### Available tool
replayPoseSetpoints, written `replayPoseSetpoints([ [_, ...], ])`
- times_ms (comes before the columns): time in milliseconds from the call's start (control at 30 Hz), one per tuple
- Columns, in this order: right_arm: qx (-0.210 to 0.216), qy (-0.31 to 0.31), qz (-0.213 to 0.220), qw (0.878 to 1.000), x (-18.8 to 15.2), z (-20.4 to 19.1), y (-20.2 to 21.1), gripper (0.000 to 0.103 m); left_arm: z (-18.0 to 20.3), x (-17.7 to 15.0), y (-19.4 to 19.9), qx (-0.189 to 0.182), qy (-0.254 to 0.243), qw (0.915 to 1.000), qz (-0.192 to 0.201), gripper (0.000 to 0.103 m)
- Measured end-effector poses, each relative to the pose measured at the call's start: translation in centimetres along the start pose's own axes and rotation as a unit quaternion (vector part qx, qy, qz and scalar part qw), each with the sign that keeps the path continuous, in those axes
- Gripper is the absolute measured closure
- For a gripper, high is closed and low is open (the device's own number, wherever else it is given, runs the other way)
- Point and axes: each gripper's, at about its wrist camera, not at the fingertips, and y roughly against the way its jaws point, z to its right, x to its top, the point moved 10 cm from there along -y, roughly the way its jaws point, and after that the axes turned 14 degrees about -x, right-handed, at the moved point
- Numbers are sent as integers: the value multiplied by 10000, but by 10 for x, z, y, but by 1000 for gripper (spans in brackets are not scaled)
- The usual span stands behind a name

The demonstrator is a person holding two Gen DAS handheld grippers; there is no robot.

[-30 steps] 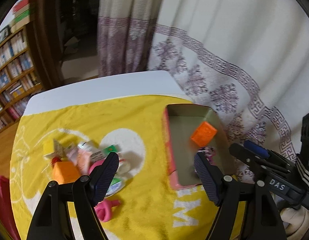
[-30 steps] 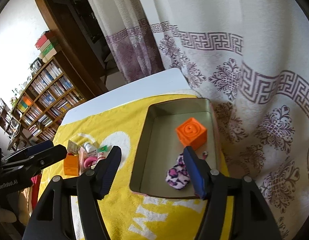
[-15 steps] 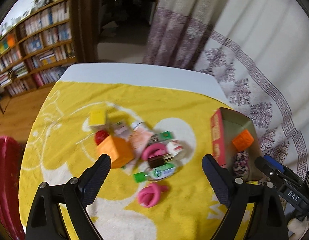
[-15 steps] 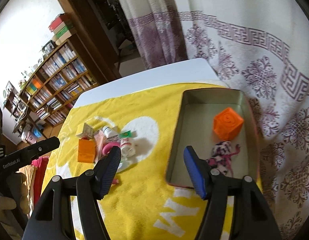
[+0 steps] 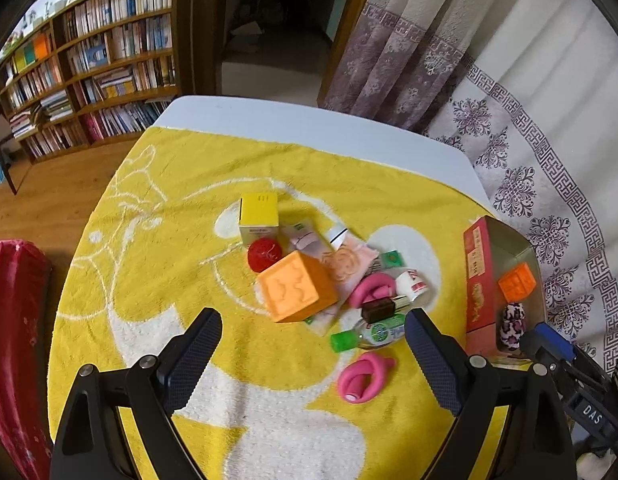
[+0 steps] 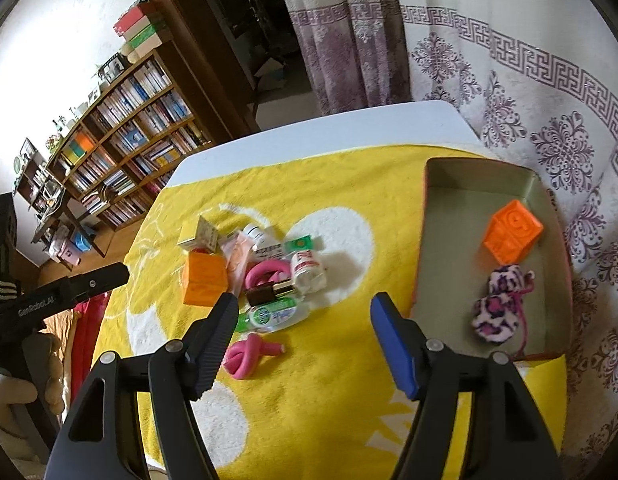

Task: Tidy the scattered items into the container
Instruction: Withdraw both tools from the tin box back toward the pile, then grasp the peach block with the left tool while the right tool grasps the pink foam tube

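Yellow terry cloth with a white cartoon print (image 5: 181, 184) is spread over a white table (image 5: 293, 120), and a heap of small things is seen near its middle: a large orange foam cube (image 5: 295, 292), a yellow cardboard carton (image 5: 259, 214), a red ball (image 5: 265, 254), a pink printed sachet (image 5: 345, 262), a white pill bottle (image 5: 413, 285), a dark lipstick tube (image 5: 383, 307) and a clear bottle with a green cap (image 5: 367, 334). One pink coiled ring (image 5: 373, 288) lies within the heap; a second pink coil (image 5: 363, 376) lies apart, nearer the camera. At the cloth's right edge stands an open rectangular tin with red outer walls (image 6: 485, 168), in which a small orange cube (image 6: 513, 236) and a pink-and-white leopard plush (image 6: 497, 310) are held. The left gripper (image 5: 311, 364) is held above the heap, fingers wide apart and empty. The right gripper (image 6: 301, 346) is held between heap and tin; its jaws are opening, with nothing between them.
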Motion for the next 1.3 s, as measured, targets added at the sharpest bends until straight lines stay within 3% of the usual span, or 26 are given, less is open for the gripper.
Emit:
replayPoseSetpoints([
  [400, -123, -9, -299, 9995, -20, -25, -12, 25, -25, -5, -37, -226, 138, 9983, -524, 9],
  [767, -446, -235, -616, 9968, -40, -20, -26, 25, -41, -4, -84, -442, 329, 9936, -985, 9],
  [1300, -453, -143, -1020, 9936, -52, -43, -54, 25, -62, -5, -127, -641, 768, 9857, -1359, 9],
])
